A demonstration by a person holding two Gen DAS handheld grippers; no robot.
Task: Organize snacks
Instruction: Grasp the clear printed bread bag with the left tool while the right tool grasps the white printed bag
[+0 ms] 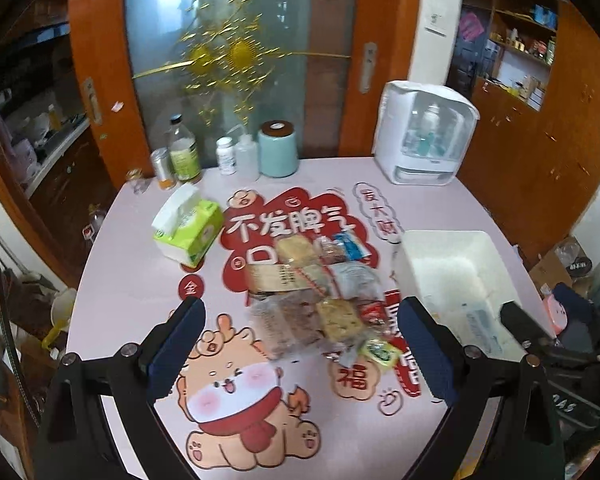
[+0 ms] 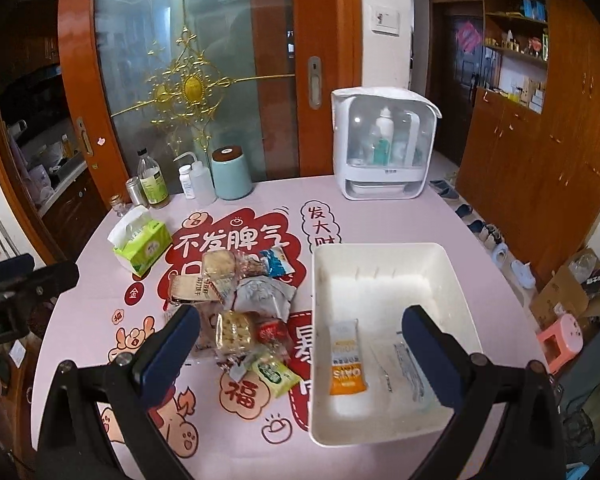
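Both tools gape above snack pile; white bin alongside.

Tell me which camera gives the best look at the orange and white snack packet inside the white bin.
The right wrist view. It looks down into the white bin, and the orange and white packet lies flat and unobstructed. In the left wrist view the bin's near wall and the gripper finger hide that packet.
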